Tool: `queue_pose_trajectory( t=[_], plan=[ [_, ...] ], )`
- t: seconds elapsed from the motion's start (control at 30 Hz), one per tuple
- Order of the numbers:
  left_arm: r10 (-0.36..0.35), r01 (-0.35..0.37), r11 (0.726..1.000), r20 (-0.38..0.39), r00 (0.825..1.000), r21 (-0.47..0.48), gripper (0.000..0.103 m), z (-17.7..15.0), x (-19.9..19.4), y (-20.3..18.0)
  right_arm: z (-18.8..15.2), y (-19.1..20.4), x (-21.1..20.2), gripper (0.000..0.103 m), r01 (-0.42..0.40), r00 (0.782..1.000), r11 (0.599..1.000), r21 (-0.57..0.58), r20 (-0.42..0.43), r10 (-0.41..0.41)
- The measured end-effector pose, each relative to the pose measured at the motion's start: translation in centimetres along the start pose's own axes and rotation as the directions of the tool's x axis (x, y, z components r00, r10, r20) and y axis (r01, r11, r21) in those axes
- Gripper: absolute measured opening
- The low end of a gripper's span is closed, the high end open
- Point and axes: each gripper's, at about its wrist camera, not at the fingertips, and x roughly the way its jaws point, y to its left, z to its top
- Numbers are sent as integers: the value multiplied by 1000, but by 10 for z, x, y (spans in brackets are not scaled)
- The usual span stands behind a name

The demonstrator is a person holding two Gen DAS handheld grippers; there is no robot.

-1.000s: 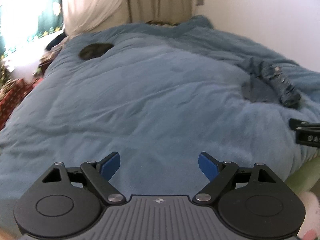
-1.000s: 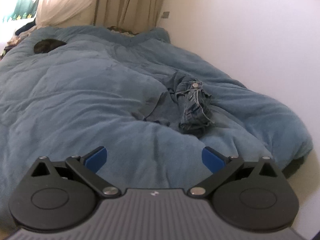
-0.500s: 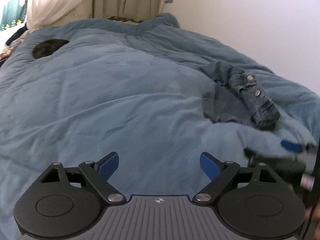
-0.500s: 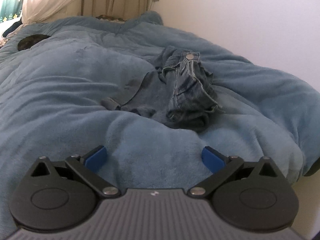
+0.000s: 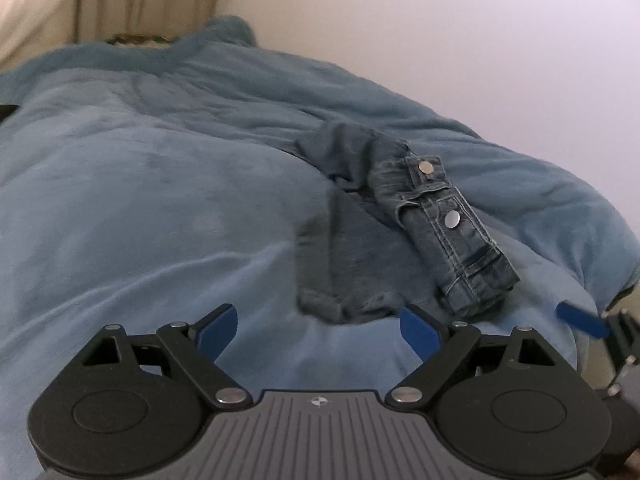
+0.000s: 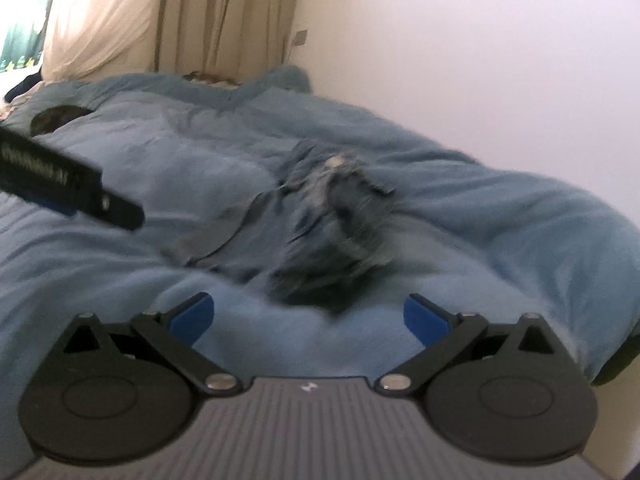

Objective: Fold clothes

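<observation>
A: Duvet [image 5: 160,208] fills the bed, blue, rumpled, nothing on its left half. What's the left gripper [image 5: 319,330] doing?

B: Hovering low over the near edge of the bed, tongs spread wide, nothing between them.

A: Clothes?

B: Denim garment [image 5: 440,228], two snap buttons showing. It lies toward the right edge of the bed, nearer the front corner than the far one. Part of it is bunched into a thick roll, and a darker panel spreads flat on the duvet to the left of the roll.

A: Right gripper [image 6: 308,316]?

B: Also spread, also holding nothing, pointed at the same garment [image 6: 320,232] from the near edge. That view is motion-blurred, so no detail on the cloth. One blue fingertip of it shows at the right side of the left view.

A: Progress?

B: Not folded as it lies: crumpled roll plus loose flap, no squared edges. Can't settle whether this is a half-done fold or a heap. What's left, judging by this: spread it flat, fold it neat. Neither gripper touches it.
</observation>
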Motion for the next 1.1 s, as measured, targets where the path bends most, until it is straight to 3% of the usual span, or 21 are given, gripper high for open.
queue_pose_trajectory(
  t=[0.1, 0.3, 0.37, 0.43, 0.5, 0.63, 0.77, 0.87, 0.9, 0.93, 0.97, 1.0, 1.07, 1.1],
  plan=[
    [-46, 44, 998, -41, 998, -39, 89, 4, 24, 7, 10, -16, 4, 101, 15, 1000, 1000, -5, 27, -14],
    [-91, 85, 992, -66, 994, -89, 89, 4, 42, 17, 26, -21, 28, 80, -45, 998, 997, -62, 38, 47],
    [-98, 91, 991, -67, 993, -101, 89, 4, 42, 18, 27, -17, 37, 55, -67, 997, 994, -84, 20, 69],
    [-99, 92, 991, -72, 992, -102, 89, 4, 45, 18, 26, -16, 43, 44, -91, 996, 992, -89, -3, 91],
    [-96, 88, 991, -82, 992, -98, 90, 5, 48, 17, 23, -19, 43, 41, -97, 995, 992, -79, 4, 98],
    [-93, 84, 993, -105, 990, -84, 98, 6, 56, 14, 21, -54, 33, 24, 14, 998, 1000, 4, 63, -14],
    [-119, 109, 991, -136, 984, -82, 98, 9, 75, 6, 20, -102, 44, 20, 40, 999, 985, 167, 15, -43],
    [-97, 88, 995, -195, 976, -51, 81, 10, 96, -7, 17, -110, 47, 20, 31, 999, 985, 170, 12, -33],
    [-83, 76, 996, -205, 975, -40, 69, 10, 100, -11, 16, -111, 47, 20, 31, 999, 986, 161, 15, -33],
    [-75, 70, 997, -188, 979, -34, 55, 10, 99, -13, 15, -111, 47, 20, 25, 999, 986, 162, 16, -29],
    [-58, 54, 998, -169, 984, -29, 21, 10, 97, -15, 15, -112, 47, 20, 18, 1000, 986, 166, 18, -22],
    [-11, 7, 999, -139, 990, -33, 9, 12, 90, -16, 14, -113, 45, 20, 15, 1000, 985, 172, 21, -19],
    [67, -72, 996, -101, 993, -45, 8, 16, 78, -15, 16, -114, 39, 19, 0, 999, 984, 180, 36, -7],
    [59, -66, 995, -93, 994, -81, 8, 17, 70, -8, 19, -113, 35, 18, -14, 999, 983, 182, 45, 5]
  ],
)
